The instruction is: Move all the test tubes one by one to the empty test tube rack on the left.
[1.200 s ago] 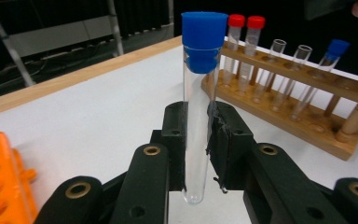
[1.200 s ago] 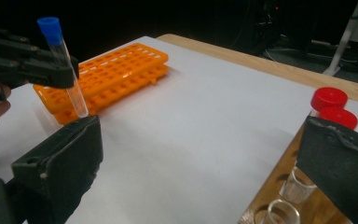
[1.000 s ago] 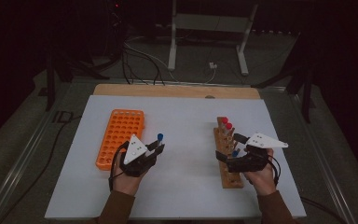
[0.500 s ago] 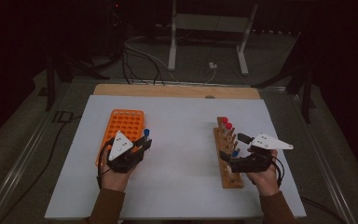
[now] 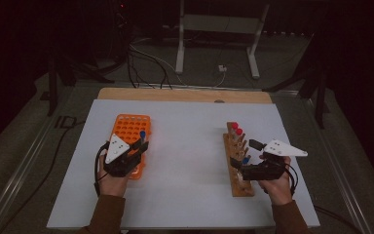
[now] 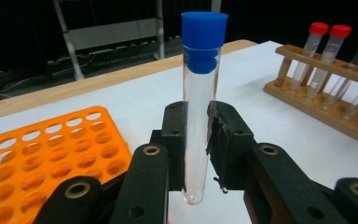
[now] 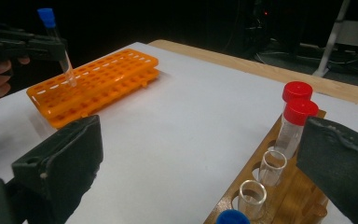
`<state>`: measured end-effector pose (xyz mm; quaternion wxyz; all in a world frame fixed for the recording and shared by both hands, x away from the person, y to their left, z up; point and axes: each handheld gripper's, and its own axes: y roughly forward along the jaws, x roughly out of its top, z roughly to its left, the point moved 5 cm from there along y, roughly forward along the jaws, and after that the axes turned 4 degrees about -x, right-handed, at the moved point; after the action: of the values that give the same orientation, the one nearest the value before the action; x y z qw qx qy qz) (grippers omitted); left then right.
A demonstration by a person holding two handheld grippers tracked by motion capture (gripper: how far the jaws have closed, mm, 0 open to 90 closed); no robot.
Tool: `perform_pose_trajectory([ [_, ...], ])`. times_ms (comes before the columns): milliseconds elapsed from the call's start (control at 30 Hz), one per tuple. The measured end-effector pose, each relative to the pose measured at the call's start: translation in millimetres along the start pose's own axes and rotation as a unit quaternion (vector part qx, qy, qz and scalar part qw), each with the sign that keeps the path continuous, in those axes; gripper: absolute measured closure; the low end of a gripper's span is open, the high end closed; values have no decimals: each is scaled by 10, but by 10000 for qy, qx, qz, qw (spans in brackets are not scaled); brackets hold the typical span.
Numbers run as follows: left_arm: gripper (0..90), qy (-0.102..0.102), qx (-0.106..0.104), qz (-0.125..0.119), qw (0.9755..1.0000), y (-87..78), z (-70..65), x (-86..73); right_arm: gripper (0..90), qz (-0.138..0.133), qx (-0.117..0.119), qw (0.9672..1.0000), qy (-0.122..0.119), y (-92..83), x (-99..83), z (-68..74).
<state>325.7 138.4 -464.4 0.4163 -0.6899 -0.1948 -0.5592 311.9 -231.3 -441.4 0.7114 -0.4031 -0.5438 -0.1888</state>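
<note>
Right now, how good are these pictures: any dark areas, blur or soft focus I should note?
High view: dim all round, the white table evenly lit, details small. Left gripper view: the blue-capped tube is sharp, the wooden rack behind slightly soft. Right gripper view: its own jaws are blurred, the orange rack fairly clear, background black.
</note>
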Motion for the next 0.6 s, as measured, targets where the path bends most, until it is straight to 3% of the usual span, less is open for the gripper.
perform_pose_trajectory([
  [600,764,38,354,39,9994,260,282,112,9,-37,-7,10000,29,-22,19,-21],
])
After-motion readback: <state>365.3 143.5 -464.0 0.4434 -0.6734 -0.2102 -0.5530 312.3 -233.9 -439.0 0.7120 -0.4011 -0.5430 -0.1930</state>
